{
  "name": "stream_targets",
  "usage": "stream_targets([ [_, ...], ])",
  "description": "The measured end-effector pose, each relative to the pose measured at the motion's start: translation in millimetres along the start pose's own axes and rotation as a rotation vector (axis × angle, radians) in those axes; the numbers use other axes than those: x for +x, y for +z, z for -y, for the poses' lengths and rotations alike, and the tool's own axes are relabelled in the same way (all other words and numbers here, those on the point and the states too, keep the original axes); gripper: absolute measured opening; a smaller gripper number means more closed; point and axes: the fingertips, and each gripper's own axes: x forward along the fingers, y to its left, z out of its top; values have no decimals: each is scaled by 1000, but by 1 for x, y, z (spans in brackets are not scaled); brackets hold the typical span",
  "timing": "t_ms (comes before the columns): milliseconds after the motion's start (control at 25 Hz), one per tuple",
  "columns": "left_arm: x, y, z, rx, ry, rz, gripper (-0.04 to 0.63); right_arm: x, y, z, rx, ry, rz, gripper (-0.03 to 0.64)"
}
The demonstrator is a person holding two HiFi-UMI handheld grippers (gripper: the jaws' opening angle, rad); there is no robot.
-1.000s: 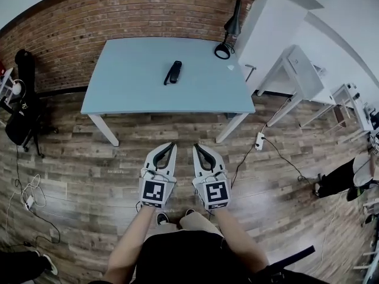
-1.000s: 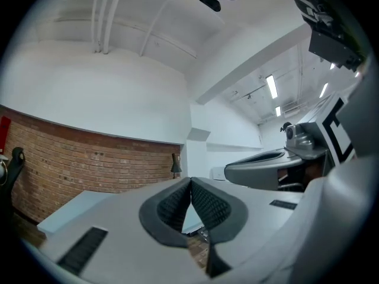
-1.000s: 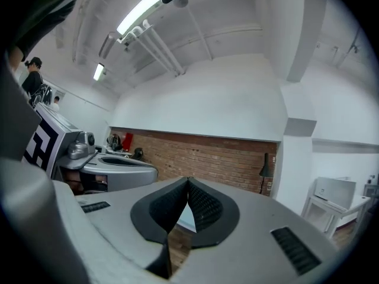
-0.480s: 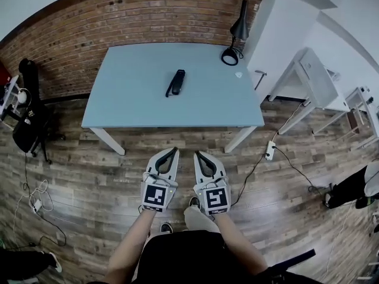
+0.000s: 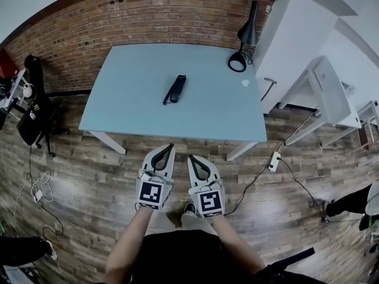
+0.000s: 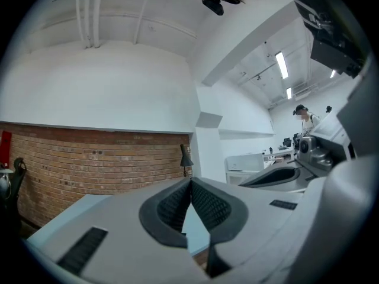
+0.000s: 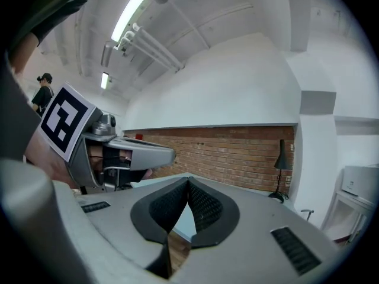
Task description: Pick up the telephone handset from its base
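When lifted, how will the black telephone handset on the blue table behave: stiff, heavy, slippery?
The slim black telephone handset looks like rigid plastic, so probably stiff and light. Long and narrow, it may pivot if gripped off-centre. The smooth light-blue tabletop could let it slide.

On the pale blue rectangular table (image 5: 130, 99), the black telephone handset (image 5: 175, 89) is too small to tell apart from its base; its far legs are hidden.
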Motion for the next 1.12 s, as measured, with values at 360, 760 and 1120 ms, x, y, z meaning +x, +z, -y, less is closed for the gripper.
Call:
stream_targets([
  [360, 46, -28, -19, -46, -26, -29, 29, 46, -14, 37, 3, -32, -24, 3],
  [760, 132, -24, -66, -110, -99, 28, 29, 117, -8, 81, -34, -116, -75, 3],
  [1120, 154, -51, -105, -150, -153, -48, 29, 176, -13, 86, -33, -122, -120, 3],
])
